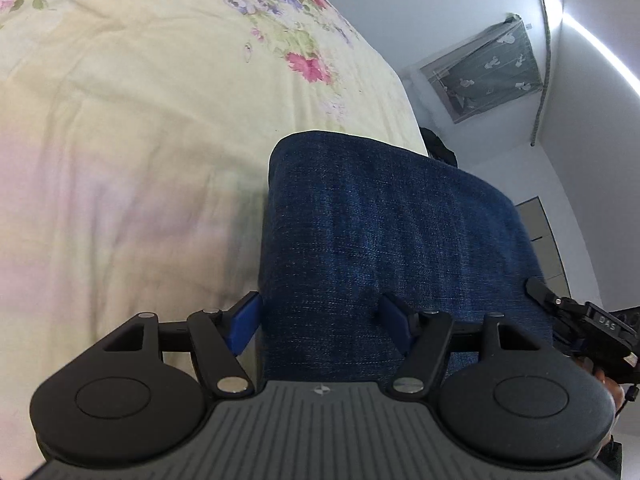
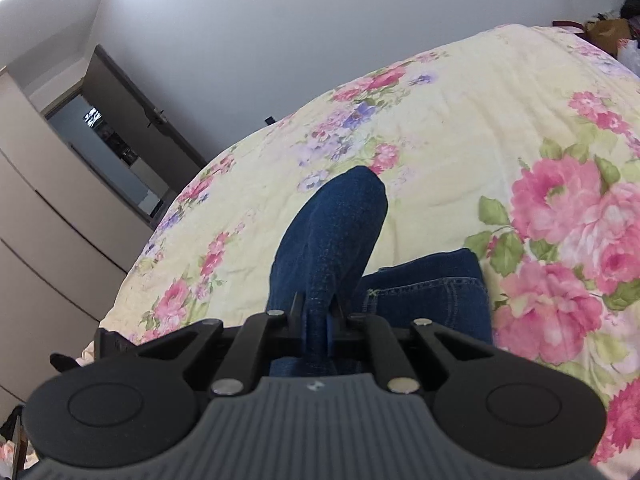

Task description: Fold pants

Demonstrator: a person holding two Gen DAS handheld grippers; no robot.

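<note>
Dark blue denim pants (image 1: pixel 384 240) lie on a pale yellow floral bedspread (image 1: pixel 140 140). In the left wrist view my left gripper (image 1: pixel 320 322) is open, its blue-padded fingers (image 1: pixel 244 326) straddling the near left edge of the denim, one finger off the cloth and one on it. In the right wrist view my right gripper (image 2: pixel 318 320) is shut on a fold of the pants (image 2: pixel 332 232), which rises as a hump ahead of the fingers. A flat part with a stitched seam (image 2: pixel 432 292) lies to the right. The right gripper also shows in the left wrist view (image 1: pixel 576 316).
The bed (image 2: pixel 500 128) fills most of both views. A wardrobe (image 2: pixel 36 220) and an open doorway (image 2: pixel 116 144) stand left of the bed. A curtained window (image 1: pixel 488 68) is on the far wall. Clutter (image 2: pixel 612 32) lies at the bed's far right corner.
</note>
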